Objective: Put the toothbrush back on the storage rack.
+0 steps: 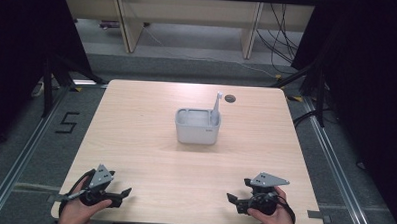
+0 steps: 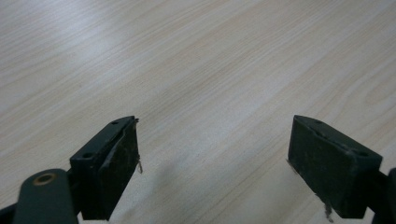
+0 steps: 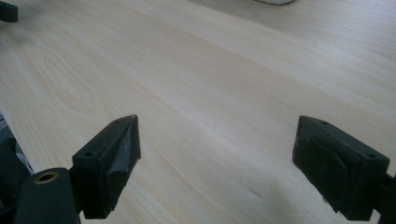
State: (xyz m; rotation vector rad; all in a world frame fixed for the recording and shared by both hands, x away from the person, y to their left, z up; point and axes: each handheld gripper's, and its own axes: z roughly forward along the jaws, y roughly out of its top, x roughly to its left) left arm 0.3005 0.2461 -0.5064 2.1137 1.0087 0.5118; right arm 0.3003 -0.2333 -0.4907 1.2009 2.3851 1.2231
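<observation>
One worktop carries one grey tub, and one white stick stands in the tub. Two tools rest at the near edge: one left tool, one right tool. Each tool has two black jaws.

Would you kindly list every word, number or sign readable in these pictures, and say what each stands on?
"5": black digit marked on the grey floor, left of the light wooden table.
Small dark mark on the front of the grey plastic container: too small to read.
Nothing readable in the two gripper views.
</observation>
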